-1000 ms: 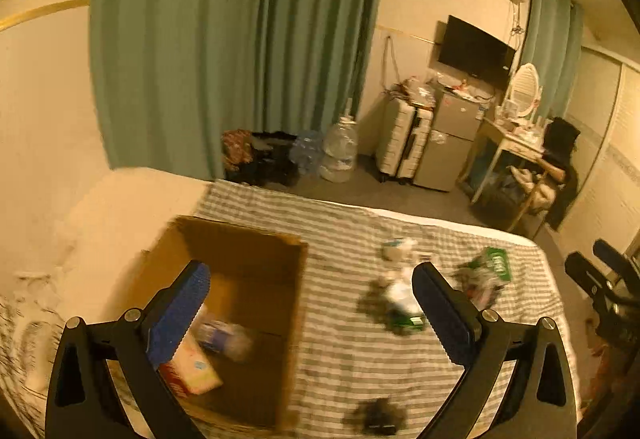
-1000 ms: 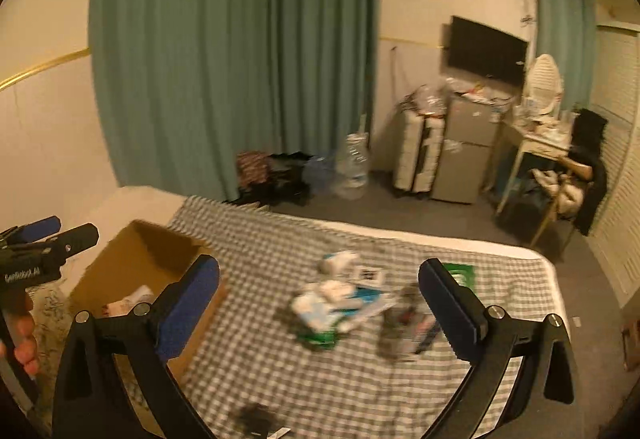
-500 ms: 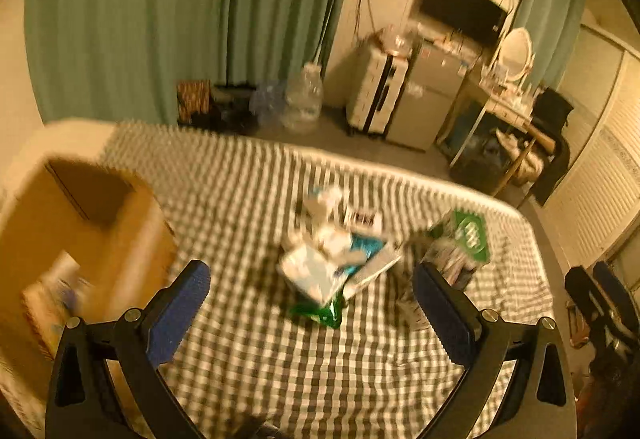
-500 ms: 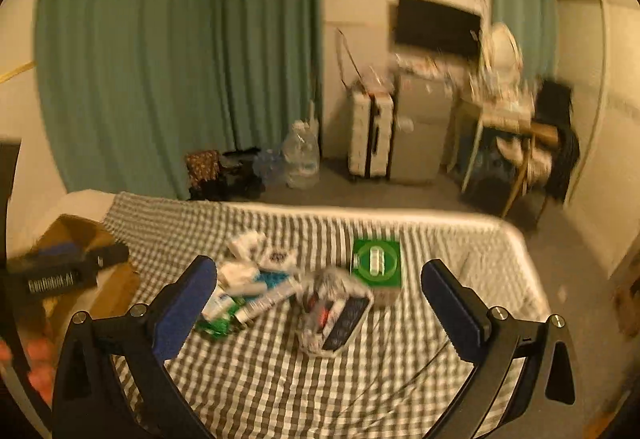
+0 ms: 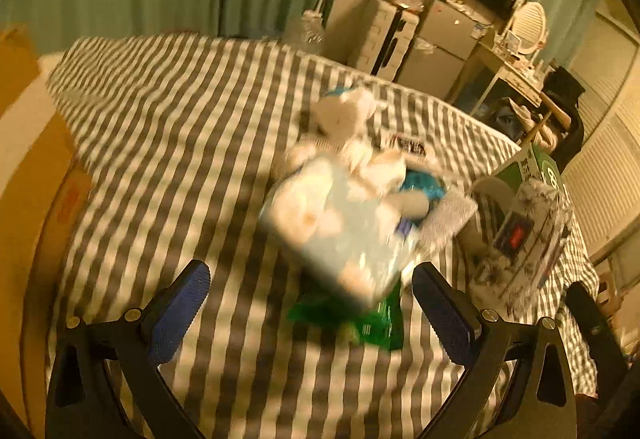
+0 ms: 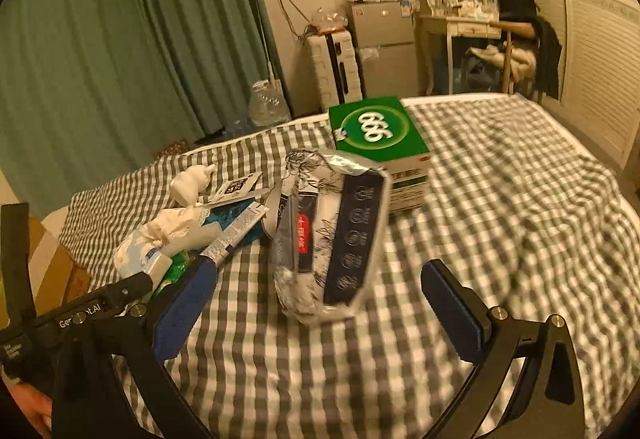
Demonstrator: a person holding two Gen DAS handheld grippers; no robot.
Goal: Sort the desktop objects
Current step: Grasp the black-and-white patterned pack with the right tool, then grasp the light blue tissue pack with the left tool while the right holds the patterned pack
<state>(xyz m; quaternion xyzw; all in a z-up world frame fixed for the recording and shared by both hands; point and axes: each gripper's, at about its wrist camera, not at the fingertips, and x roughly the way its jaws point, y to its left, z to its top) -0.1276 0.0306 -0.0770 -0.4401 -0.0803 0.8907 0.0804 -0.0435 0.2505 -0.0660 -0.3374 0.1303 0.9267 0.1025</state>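
My left gripper (image 5: pixel 310 297) hangs over the checked bedspread (image 5: pixel 168 143) with fingers spread, holding nothing; the blurred pale tissue pack (image 5: pixel 340 223) lies just ahead of and between the blue pads, on top of a green wrapper (image 5: pixel 360 319). My right gripper (image 6: pixel 318 297) is likewise spread and empty; the silver printed pouch (image 6: pixel 332 235) sits between its fingertips, slightly beyond them. The green box (image 6: pixel 380 143) stands behind the pouch, touching it.

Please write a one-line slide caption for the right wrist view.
Open right gripper faces a printed foil bag on the checkered cloth, green box behind.
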